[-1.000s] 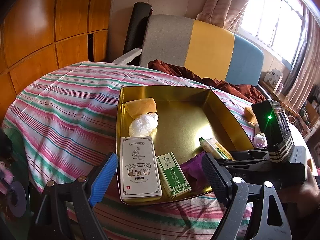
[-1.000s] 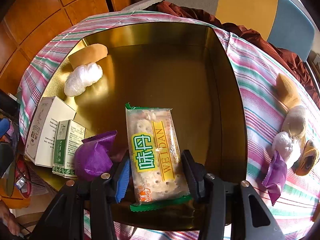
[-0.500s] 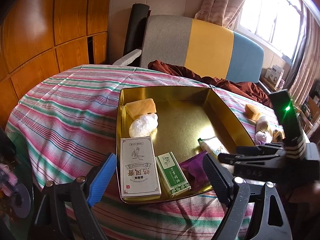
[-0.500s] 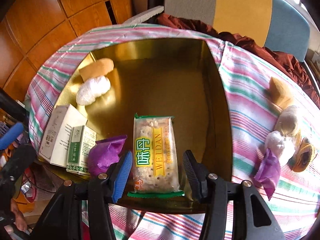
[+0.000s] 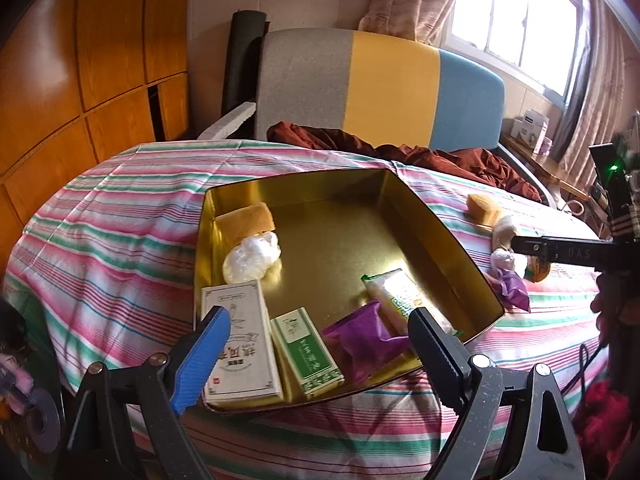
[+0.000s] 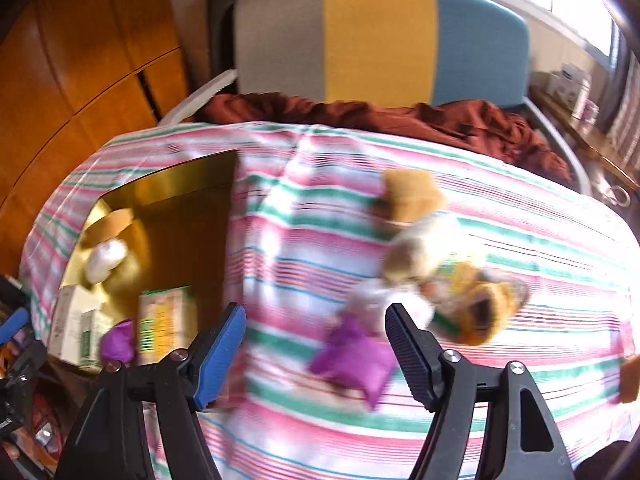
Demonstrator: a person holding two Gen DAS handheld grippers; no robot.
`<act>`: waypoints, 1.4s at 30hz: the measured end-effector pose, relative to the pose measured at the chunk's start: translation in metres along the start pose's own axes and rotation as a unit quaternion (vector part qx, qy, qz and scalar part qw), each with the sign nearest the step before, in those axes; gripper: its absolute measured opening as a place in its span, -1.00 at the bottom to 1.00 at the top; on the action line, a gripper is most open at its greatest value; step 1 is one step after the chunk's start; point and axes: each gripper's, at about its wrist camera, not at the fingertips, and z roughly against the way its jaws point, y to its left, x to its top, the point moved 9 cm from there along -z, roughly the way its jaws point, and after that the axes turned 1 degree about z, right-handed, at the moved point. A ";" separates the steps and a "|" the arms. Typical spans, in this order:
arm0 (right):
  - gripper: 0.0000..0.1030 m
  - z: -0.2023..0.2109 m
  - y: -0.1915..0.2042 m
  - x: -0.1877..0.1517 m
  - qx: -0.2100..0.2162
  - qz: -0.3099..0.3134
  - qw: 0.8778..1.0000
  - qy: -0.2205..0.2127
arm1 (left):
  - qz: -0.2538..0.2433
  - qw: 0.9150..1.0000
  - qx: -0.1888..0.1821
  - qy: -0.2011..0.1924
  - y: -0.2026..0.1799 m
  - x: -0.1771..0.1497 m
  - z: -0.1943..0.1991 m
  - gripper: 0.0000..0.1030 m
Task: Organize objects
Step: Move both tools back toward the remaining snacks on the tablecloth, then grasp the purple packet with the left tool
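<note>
A gold tin tray [image 5: 404, 196] sits on the striped tablecloth. In it lie a white box [image 5: 236, 340], a green box [image 5: 306, 350], a purple packet [image 5: 366, 338], a cracker pack [image 5: 400, 294], a white wrapped ball [image 5: 252, 258] and a yellow bun [image 5: 246, 218]. My left gripper [image 5: 316, 352] is open and empty above the tray's near edge. My right gripper [image 6: 316, 344] is open and empty over the cloth right of the tray [image 6: 188, 184], just before a second purple packet [image 6: 352, 356] and a blurred heap of wrapped snacks [image 6: 452, 276].
A grey, yellow and blue sofa back [image 5: 380, 88] with dark red cloth [image 5: 440, 156] stands behind the table. Wooden panels [image 5: 80, 60] line the left wall. A yellow bun [image 5: 482, 206] lies on the cloth right of the tray. The right wrist view is motion-blurred.
My right gripper let go of the cracker pack in the tray, drew back and swung right toward the loose snacks. My left gripper barely moved.
</note>
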 end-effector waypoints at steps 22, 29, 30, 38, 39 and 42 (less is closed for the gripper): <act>0.44 0.015 -0.198 -0.037 -0.020 -0.302 0.952 -0.043 | -0.164 0.972 -0.152 0.072 -0.220 0.018 -0.056 0.71; 0.44 0.011 -0.198 -0.036 0.002 -0.312 0.949 -0.039 | -0.201 0.957 -0.157 0.140 -0.277 -0.011 -0.097 0.59; 0.44 0.011 -0.197 -0.036 0.004 -0.311 0.950 -0.040 | -0.206 0.958 -0.142 0.140 -0.280 -0.011 -0.103 0.61; 0.44 0.007 -0.196 -0.035 0.020 -0.312 0.949 -0.035 | -0.160 0.957 -0.136 0.200 -0.289 -0.020 -0.153 0.45; 0.44 0.007 -0.196 -0.036 0.020 -0.314 0.949 -0.034 | -0.162 0.953 -0.158 0.203 -0.296 -0.025 -0.150 0.44; 0.44 0.005 -0.197 -0.038 0.023 -0.318 0.947 -0.029 | -0.195 0.931 -0.231 0.202 -0.317 -0.044 -0.131 0.44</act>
